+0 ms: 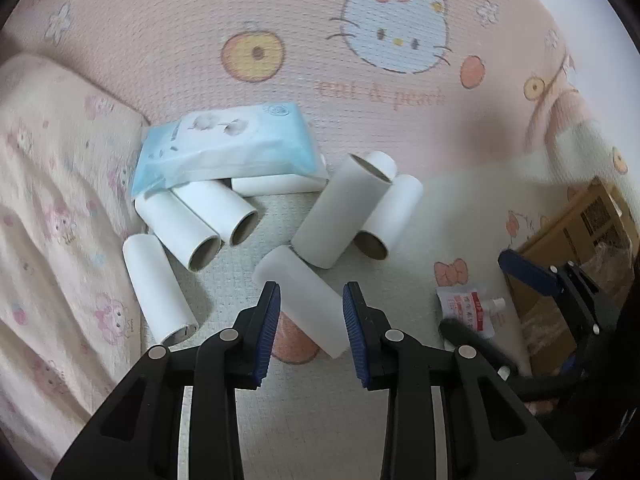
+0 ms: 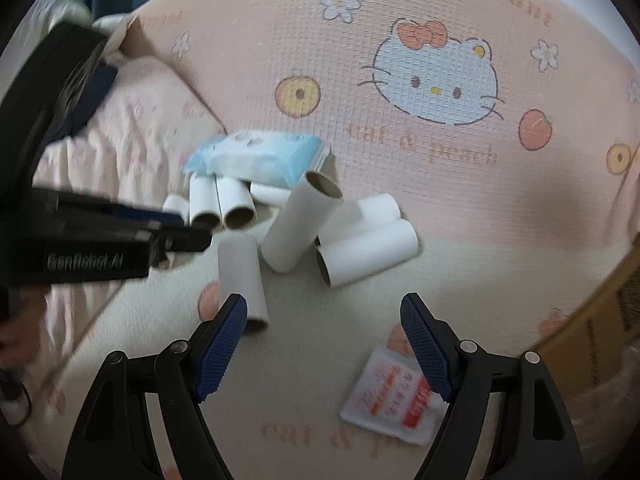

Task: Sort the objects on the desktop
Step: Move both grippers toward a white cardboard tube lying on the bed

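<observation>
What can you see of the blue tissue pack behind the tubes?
The blue tissue pack is a soft, pale-blue plastic-wrapped pack with a white cotton-flower print and crinkled end seams, and looks sealed. It lies flat but slightly tilted, resting partly on white cardboard tubes tucked under its near edge. Its left end meets the pink printed pillow. It sits on the Hello Kitty mat, clear of both grippers.

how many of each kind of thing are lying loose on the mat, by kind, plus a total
white cardboard tubes: 8
blue tissue pack: 1
red and white sachet: 1
total: 10
</observation>
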{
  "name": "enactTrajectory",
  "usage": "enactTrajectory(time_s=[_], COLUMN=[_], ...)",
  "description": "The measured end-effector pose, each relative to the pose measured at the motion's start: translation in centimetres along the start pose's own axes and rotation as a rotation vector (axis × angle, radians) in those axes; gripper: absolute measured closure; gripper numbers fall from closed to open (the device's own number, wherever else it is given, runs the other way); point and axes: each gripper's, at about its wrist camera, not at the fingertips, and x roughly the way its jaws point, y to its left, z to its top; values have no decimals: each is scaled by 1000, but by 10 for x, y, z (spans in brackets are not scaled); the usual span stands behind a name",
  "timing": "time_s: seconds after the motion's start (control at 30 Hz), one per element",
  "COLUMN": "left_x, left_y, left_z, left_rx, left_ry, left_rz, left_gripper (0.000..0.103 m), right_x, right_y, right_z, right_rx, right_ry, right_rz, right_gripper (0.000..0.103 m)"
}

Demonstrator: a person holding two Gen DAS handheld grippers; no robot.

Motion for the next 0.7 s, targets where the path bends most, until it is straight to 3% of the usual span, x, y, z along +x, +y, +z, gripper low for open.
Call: enactTrajectory(time_s=[0.17,0.33,0.43,0.47,0.57,0.7], left_x=[9,26,41,45,51,57], left_y=[10,11,4,2,0,-17], left_z=[4,20,26,27,29,32], left_rx=[-11,14,73,83,96,214], left_ry=[-34,-32,-7,0,-12,-29], left_rz=[-30,-53,-19,-17,-60,6], left_gripper=[67,67,67,64,42,40], right_x=[9,28,43,49,64,76], right_y=[-18,-36,-40,-42,-46,-43], right_z=[21,43,51,52,56,65], right_rx=[87,201,243,263,315,322], right_ry=[-53,-20,13,27,66,106], right_rz=[34,80,145,155,187,201], right_gripper=[25,25,25,25,25,25])
